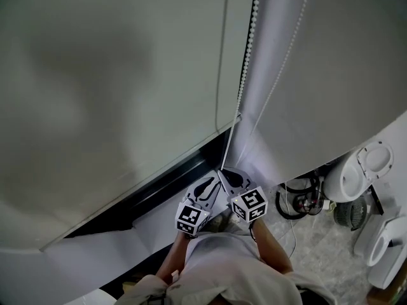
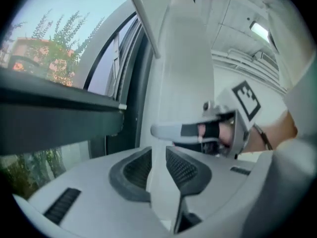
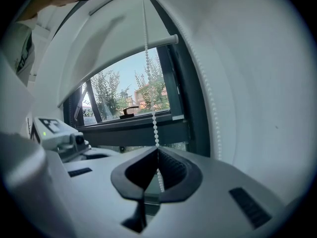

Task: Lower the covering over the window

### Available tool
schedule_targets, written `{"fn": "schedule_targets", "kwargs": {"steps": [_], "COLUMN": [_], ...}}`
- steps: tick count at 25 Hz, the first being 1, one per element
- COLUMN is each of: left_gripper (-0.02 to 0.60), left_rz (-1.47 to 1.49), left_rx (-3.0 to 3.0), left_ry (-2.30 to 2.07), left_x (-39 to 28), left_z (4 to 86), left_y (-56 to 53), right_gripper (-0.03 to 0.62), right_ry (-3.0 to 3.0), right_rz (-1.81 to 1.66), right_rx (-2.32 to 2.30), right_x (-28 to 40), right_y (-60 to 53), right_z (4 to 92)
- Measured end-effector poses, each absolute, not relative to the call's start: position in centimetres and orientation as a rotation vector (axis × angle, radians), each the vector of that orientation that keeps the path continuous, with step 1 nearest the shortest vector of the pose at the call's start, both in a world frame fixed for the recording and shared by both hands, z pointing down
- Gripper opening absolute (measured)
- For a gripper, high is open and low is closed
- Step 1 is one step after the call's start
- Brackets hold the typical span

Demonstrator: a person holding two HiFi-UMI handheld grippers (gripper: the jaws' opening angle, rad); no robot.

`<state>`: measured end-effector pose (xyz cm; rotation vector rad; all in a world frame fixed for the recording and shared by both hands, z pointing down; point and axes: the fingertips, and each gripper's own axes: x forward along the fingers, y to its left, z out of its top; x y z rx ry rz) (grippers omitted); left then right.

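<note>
Roughly: right tongs (image 3: 157, 156) clamped on chain (image 3: 147, 68), which runs up from them. Left tongs (image 2: 158, 157) half-spread, empty, beside right. Blind (image 3: 114, 26) partway down, above tongs; window (image 3: 130, 99) strip ahead uncovered. More pulls needed.

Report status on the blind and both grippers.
Right gripper shut on bead chain. Left gripper open, empty, beside it. Blind partway down, lower window uncovered. Nothing seen blocking its drop.
</note>
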<state>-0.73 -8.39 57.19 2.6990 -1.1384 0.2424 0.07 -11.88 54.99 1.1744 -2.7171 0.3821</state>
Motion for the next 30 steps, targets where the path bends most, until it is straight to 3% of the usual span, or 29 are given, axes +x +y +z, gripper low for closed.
{"fn": "schedule_targets", "kwargs": {"steps": [14,25,28,30], "left_gripper": [0.084,0.083,0.026,0.02], "left_rz": [-0.094,-0.232,-0.263,-0.271], "left_rx": [2.984,3.008,3.003,2.995], "left_ry": [-1.209,-1.268,-1.288,-1.3], "left_x": [0.3,1.9,1.9,1.8], "left_z": [37.4,33.0,32.8,33.0], "left_y": [-10.3,-12.7,-12.8,-12.7], "right_gripper": [-0.003,-0.003,-0.003,-0.003], "right_ry": [-2.714,-2.724,-2.725,-2.722], "right_rz": [0.379,0.366,0.368,0.37], "right_rx": [1.175,1.17,1.176,1.177], "right_x": [0.3,-0.1,0.1,0.1], "right_y": [-12.1,-11.7,-11.7,-11.7], "right_z": [54.8,54.8,54.8,54.8]}}
